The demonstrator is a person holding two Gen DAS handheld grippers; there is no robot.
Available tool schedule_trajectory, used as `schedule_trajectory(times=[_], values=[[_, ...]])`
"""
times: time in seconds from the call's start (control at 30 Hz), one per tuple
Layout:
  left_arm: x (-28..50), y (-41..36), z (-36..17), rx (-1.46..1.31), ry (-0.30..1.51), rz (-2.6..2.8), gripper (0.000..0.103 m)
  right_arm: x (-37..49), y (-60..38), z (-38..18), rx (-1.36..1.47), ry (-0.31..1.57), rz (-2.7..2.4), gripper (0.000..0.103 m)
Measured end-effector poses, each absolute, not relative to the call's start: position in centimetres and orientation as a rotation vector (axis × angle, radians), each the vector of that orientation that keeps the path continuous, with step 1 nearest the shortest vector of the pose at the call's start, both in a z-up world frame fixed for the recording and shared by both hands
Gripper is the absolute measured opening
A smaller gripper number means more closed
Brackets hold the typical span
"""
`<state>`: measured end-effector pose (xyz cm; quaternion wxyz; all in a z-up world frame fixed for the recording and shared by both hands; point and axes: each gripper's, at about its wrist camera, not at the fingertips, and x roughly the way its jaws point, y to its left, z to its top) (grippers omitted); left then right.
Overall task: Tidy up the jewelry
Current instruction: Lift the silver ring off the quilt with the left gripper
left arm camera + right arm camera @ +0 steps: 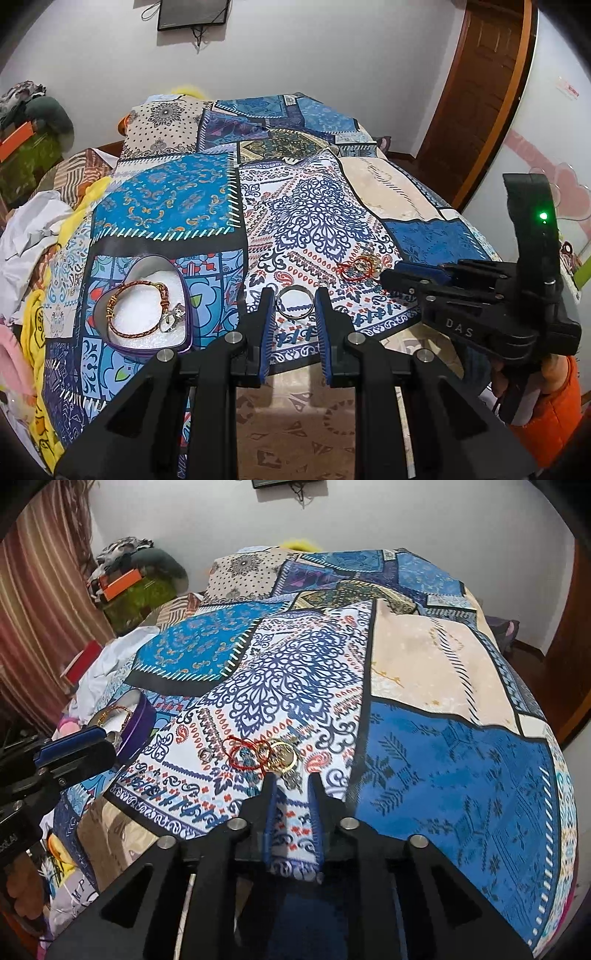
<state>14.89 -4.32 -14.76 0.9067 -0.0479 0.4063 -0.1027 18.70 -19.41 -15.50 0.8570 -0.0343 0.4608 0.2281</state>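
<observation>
A silver bangle (294,304) lies on the patterned cloth, right between the tips of my open left gripper (294,300). A purple heart-shaped tin (146,305) to its left holds a braided red-gold bracelet (137,308) and a silver ring (170,320). A tangle of red cord and gold rings (359,266) lies to the right; in the right wrist view this tangle (263,756) sits just beyond my open right gripper (291,780). A small silver ring (205,754) lies left of it. The tin's side (138,722) shows at the left.
The patchwork cloth (310,218) covers a raised surface whose near edge drops to a beige patterned floor (295,424). Crumpled white and yellow fabric (33,236) lies on the left. The right gripper body (495,295) is close on the right. A wooden door (480,92) stands behind.
</observation>
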Motion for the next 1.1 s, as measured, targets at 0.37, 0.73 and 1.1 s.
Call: schedule_trajectory(times=[0.37, 0.73, 1.1], values=[[15.2, -3.9, -15.4, -0.113, 0.853, -0.202, 0.020, 19.0, -19.3, -15.9, -0.057, 0.920, 0.479, 0.010], [14.8, -3.2, -14.8, -0.128, 0.834, -0.196, 0.020, 18.2, -20.2, -13.4, -0.023, 0.854, 0.455, 0.009], [13.6, -1.5, -13.5, -0.147, 0.791, -0.174, 0.020, 16.7, -19.0, -9.7, -0.037, 0.764, 0.476, 0.009]])
